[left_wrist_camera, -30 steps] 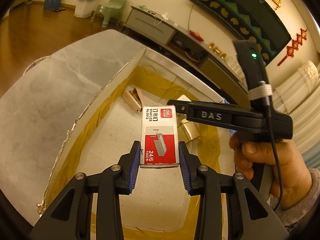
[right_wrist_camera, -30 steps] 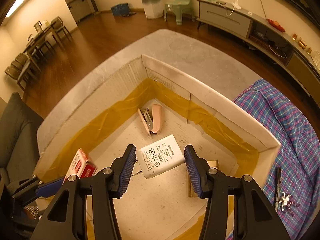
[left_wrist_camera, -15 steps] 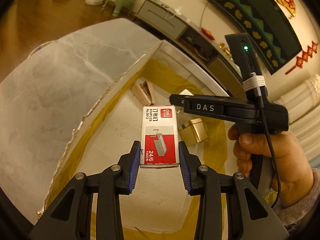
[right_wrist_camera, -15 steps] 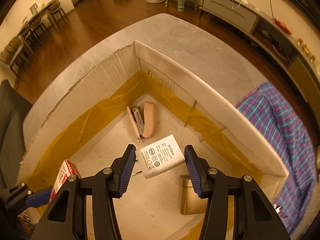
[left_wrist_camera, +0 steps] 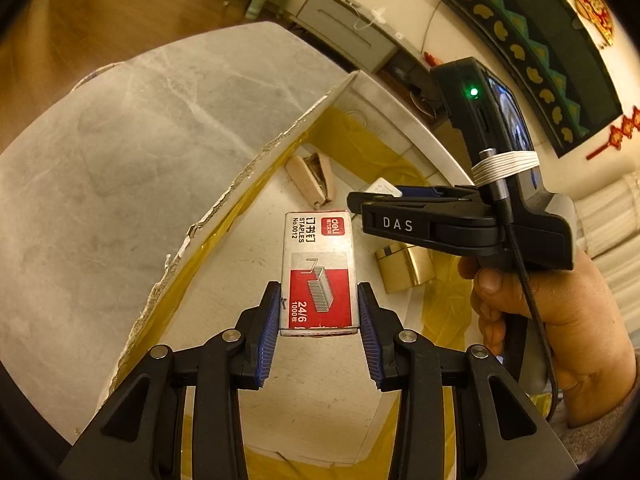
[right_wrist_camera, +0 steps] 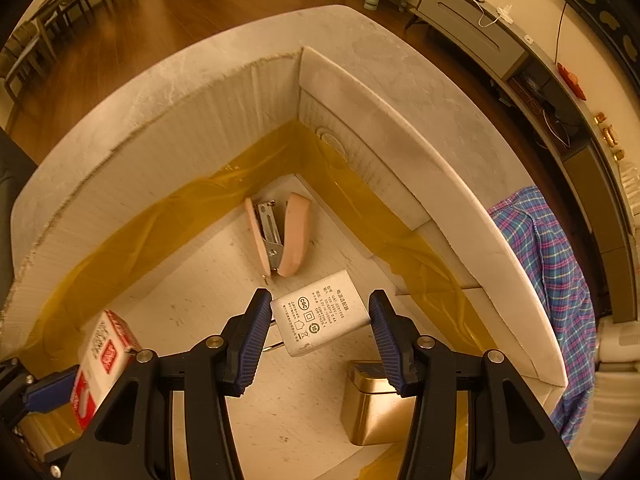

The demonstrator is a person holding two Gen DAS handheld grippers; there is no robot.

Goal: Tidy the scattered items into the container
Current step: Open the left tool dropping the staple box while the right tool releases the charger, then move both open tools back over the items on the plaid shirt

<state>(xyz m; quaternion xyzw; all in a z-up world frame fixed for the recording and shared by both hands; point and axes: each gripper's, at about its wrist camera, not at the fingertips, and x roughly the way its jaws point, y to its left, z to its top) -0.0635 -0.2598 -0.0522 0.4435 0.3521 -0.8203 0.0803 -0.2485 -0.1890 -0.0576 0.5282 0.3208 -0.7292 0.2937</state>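
My left gripper (left_wrist_camera: 319, 320) is shut on a red and white staples box (left_wrist_camera: 318, 268) and holds it inside the white cardboard box (left_wrist_camera: 256, 168). My right gripper (right_wrist_camera: 319, 326) is shut on a white power adapter (right_wrist_camera: 320, 318) and holds it above the box floor. The container's wall (right_wrist_camera: 400, 132) is lined with yellow tape. A pink stapler (right_wrist_camera: 280, 234) lies open in the far corner and also shows in the left wrist view (left_wrist_camera: 312, 180). A gold tin (right_wrist_camera: 376, 404) stands on the floor; it shows in the left wrist view (left_wrist_camera: 404, 266). The staples box also shows in the right wrist view (right_wrist_camera: 104, 364).
The box stands on a grey marble table (left_wrist_camera: 100, 168). A blue plaid cloth (right_wrist_camera: 560, 280) lies right of the box. My right hand and its gripper body (left_wrist_camera: 460, 224) hang close right of the staples box. A TV cabinet (right_wrist_camera: 480, 28) and wood floor lie beyond.
Both grippers have moved lower and deeper into the box with their items still held. The stapler and gold tin look larger and closer.
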